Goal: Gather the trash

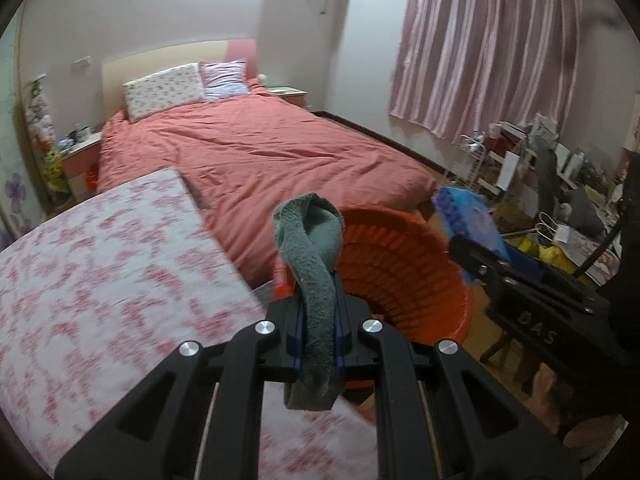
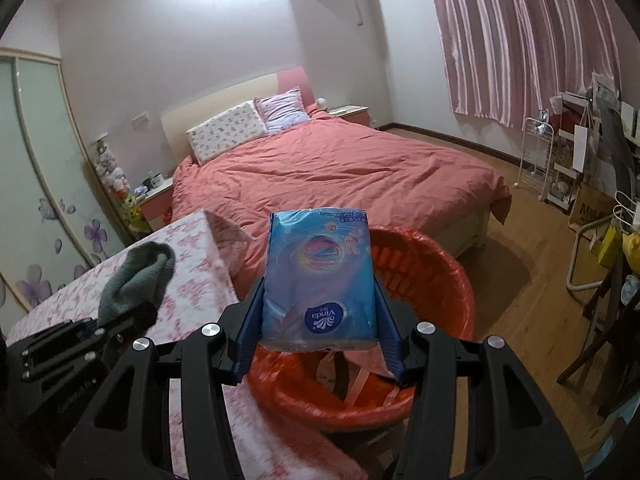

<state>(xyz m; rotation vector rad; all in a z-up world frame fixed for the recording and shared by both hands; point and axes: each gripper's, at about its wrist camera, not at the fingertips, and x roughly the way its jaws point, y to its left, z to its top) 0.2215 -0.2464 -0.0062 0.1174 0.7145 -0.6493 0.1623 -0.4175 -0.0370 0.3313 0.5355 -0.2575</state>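
Note:
My left gripper (image 1: 319, 312) is shut on a grey-green sock (image 1: 312, 248), which loops up above the fingers beside the rim of the orange basket (image 1: 400, 264). The sock (image 2: 136, 280) and left gripper also show at the left of the right wrist view, over the table. My right gripper (image 2: 320, 320) is shut on a blue Vinda tissue pack (image 2: 320, 272), held over the orange basket (image 2: 440, 280). The pack (image 1: 468, 216) shows in the left wrist view past the basket's far rim. Pink and white scraps lie in the basket bottom.
A table with a pink floral cloth (image 1: 100, 272) stands left of the basket. A bed with a salmon cover (image 1: 260, 152) lies behind. Cluttered shelves and bags (image 2: 580, 184) stand on the right by pink curtains. A wooden floor (image 2: 520, 248) lies right of the basket.

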